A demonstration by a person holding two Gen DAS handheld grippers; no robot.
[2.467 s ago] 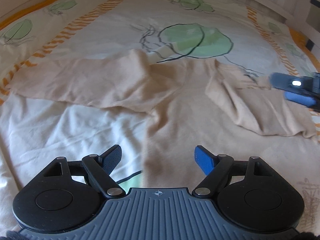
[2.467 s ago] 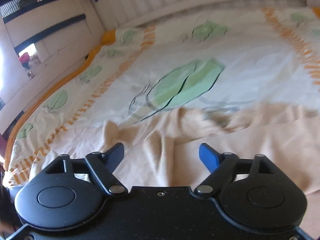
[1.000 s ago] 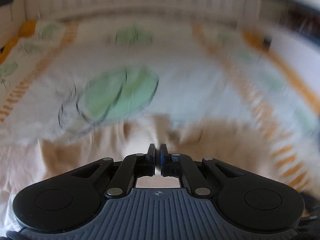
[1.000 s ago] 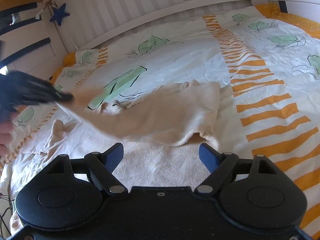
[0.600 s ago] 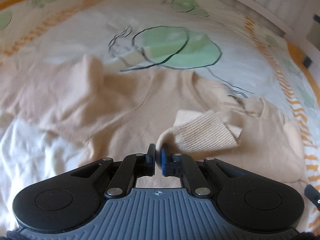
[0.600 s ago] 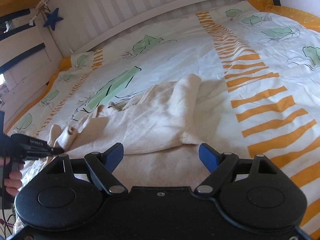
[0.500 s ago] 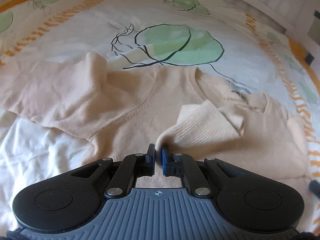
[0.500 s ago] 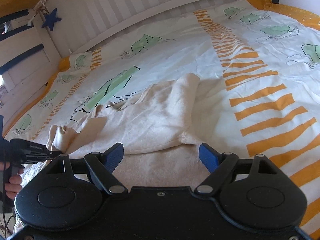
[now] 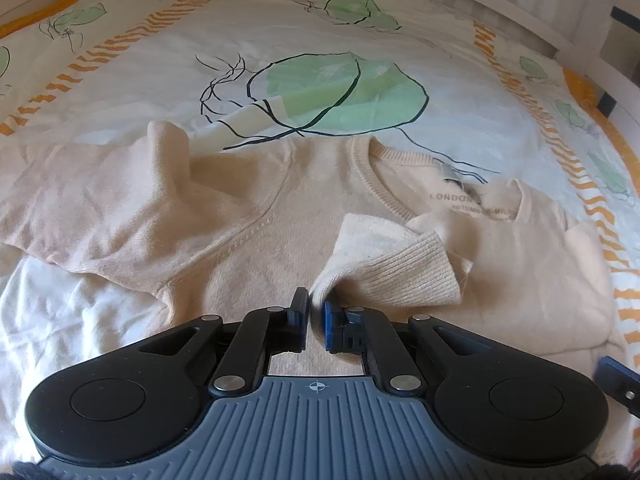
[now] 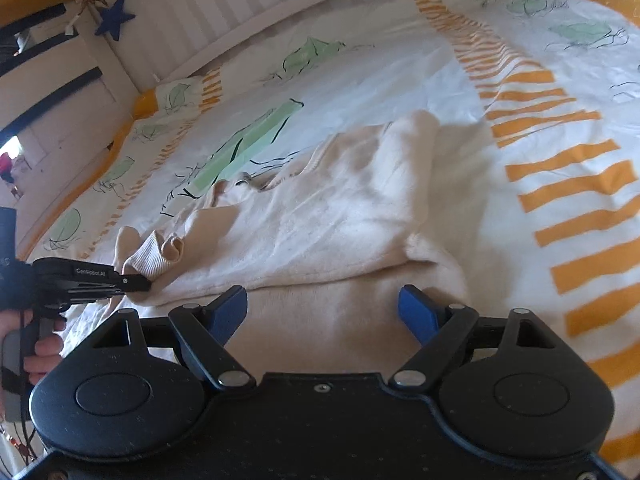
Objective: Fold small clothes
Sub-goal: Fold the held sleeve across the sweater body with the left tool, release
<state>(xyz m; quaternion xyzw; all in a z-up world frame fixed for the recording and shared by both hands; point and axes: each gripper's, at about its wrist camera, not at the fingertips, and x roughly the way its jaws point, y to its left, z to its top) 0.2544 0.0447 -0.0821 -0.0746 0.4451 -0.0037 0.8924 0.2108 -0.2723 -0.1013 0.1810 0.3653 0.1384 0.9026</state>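
A small cream knit sweater (image 9: 248, 248) lies flat on the bed, neck opening away from me. Its right sleeve is folded across the chest, and my left gripper (image 9: 316, 304) is shut on that sleeve's ribbed cuff (image 9: 400, 276), low over the sweater's front. The other sleeve (image 9: 100, 196) stretches out to the left. In the right wrist view the same sweater (image 10: 320, 216) lies ahead, with the left gripper (image 10: 146, 280) pinching the cuff (image 10: 154, 256) at the far left. My right gripper (image 10: 322, 308) hovers open over the sweater's lower body, nothing between its fingers.
The bed cover (image 9: 320, 48) is white with green leaf prints and orange stripes. A slatted white bed rail (image 10: 248, 4) runs along the far side, with a blue star (image 10: 114, 20) hanging at its left. A hand (image 10: 40, 352) grips the left tool's handle.
The left gripper has come down with the cuff, laying the sleeve across the sweater's chest. It has held still for the last half second. The right gripper has stayed open in place.
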